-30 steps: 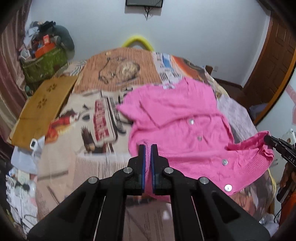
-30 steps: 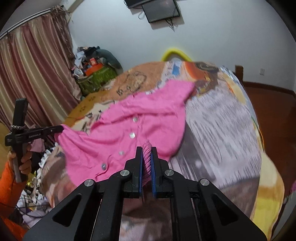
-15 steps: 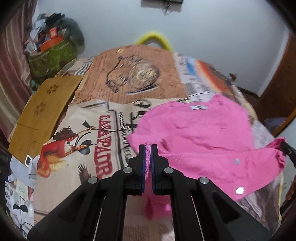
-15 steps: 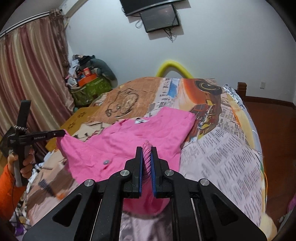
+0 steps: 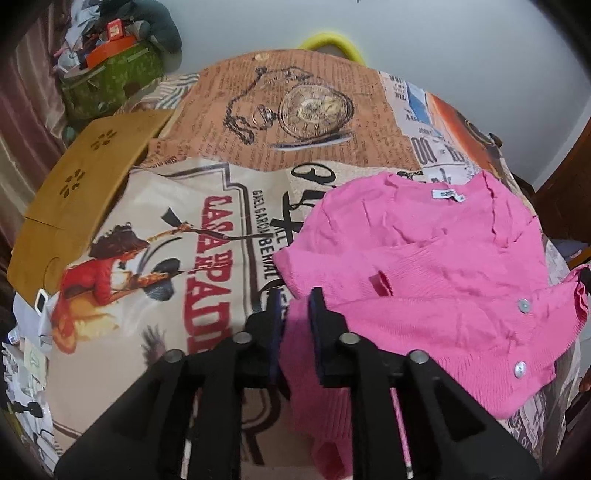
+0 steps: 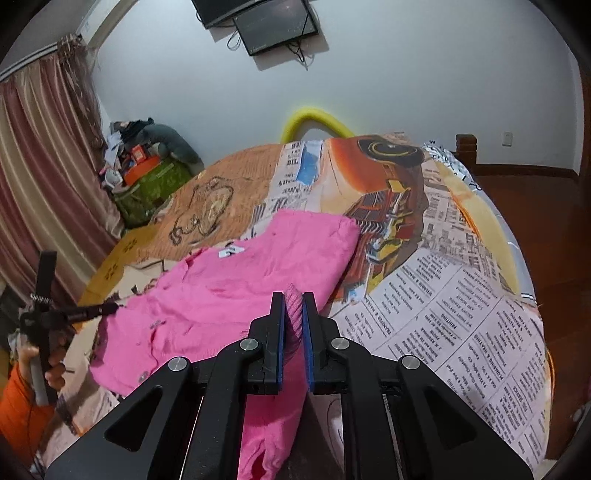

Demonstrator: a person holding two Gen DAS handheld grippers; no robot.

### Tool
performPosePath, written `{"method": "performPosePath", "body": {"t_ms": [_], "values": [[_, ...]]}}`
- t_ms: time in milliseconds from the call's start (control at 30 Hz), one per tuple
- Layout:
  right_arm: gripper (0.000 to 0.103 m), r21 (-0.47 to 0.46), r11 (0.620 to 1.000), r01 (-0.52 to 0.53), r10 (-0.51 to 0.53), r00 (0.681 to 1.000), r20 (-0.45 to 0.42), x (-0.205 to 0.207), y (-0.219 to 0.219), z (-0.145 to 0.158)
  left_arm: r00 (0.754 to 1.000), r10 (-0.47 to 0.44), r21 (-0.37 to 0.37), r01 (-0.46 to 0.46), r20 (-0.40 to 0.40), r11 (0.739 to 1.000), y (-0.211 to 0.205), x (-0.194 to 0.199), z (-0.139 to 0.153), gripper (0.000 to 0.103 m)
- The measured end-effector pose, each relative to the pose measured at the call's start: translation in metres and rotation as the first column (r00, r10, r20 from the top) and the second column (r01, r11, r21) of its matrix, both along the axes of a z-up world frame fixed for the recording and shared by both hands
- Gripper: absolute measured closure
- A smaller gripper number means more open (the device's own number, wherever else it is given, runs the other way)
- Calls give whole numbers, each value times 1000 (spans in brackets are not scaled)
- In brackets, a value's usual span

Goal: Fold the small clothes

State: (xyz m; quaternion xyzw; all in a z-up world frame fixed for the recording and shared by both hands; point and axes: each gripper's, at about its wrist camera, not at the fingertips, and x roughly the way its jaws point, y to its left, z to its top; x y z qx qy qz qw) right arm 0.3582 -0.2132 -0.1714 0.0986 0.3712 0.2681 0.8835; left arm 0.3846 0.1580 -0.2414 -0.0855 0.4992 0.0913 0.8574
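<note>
Left gripper (image 5: 295, 302) has just been opening: its jaws stand a little apart with the pink ribbed edge of the cardigan (image 5: 424, 266) between them, loose there, pads not squeezing it as far as I can tell, so this reads as a release after carrying the hem over. Right gripper (image 6: 294, 306) is nearly closed and pinches a ribbed strip of the same cardigan, cloth bulging up between the blue pads (image 6: 281, 332), the rest hanging below the jaws. Why hold two hem corners: looks like the lower part is being brought up over the body to make a fold, both corners carried together to keep the edge straight. The cardigan lies on the bed (image 6: 461, 302), on a printed newspaper-style cover, toward the right side in the left wrist view, neck label (image 5: 447, 194) showing at the far end, two buttons (image 5: 523, 305) near the right edge, lower band lapped over the middle with some wrinkles. From the right wrist view a person's hand (image 6: 51, 369) in an orange sleeve grips the left tool's handle at the bed's left edge. Beyond: a brown board (image 5: 81, 206) beside the bed, a cluttered green bag (image 6: 151, 188), curtain (image 6: 44, 155), wall screen (image 6: 273, 26). Fold judged partway; right corner not yet let go.
</note>
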Motion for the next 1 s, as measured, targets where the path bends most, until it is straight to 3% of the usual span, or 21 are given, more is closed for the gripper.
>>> {"method": "performPosePath", "body": {"t_ms": [67, 167, 333, 567, 600, 733, 767, 833, 933, 1000], "values": [[94, 6, 1000, -3, 3, 1000, 12, -4, -1, 7, 1000, -6, 9, 6, 18, 1000, 0, -8, 9, 65], [94, 16, 1000, 2, -3, 999, 40, -14, -6, 17, 999, -20, 25, 19, 40, 999, 1, -27, 21, 54], [94, 34, 998, 45, -48, 996, 72, -25, -24, 29, 999, -42, 18, 41, 12, 999, 2, -51, 23, 52], [93, 7, 998, 56, -56, 998, 10, -33, -41, 18, 997, -66, -40, 64, -47, 997, -6, -64, 0, 52], [91, -4, 999, 45, -45, 999, -5, -35, -40, 14, 996, -64, -58, 61, -57, 996, -6, -62, -6, 52], [68, -57, 998, -8, 4, 998, -69, -45, -29, -10, 995, -50, -126, 39, -85, 991, -6, -52, -24, 52], [67, -64, 998, -16, 11, 997, -77, -47, -27, -15, 995, -54, -138, 42, -88, 990, -7, -49, -27, 52], [67, -88, 995, -39, 29, 993, -111, -47, -20, -29, 995, -65, -129, 55, -73, 990, -13, -48, -29, 58], [67, -77, 996, -50, 39, 989, -145, -44, -16, -43, 992, -109, -124, 101, -59, 987, -23, -46, -27, 84], [67, -70, 996, -56, 45, 988, -146, -41, -11, -47, 991, -119, -103, 113, -53, 988, -27, -46, -26, 87]]}}
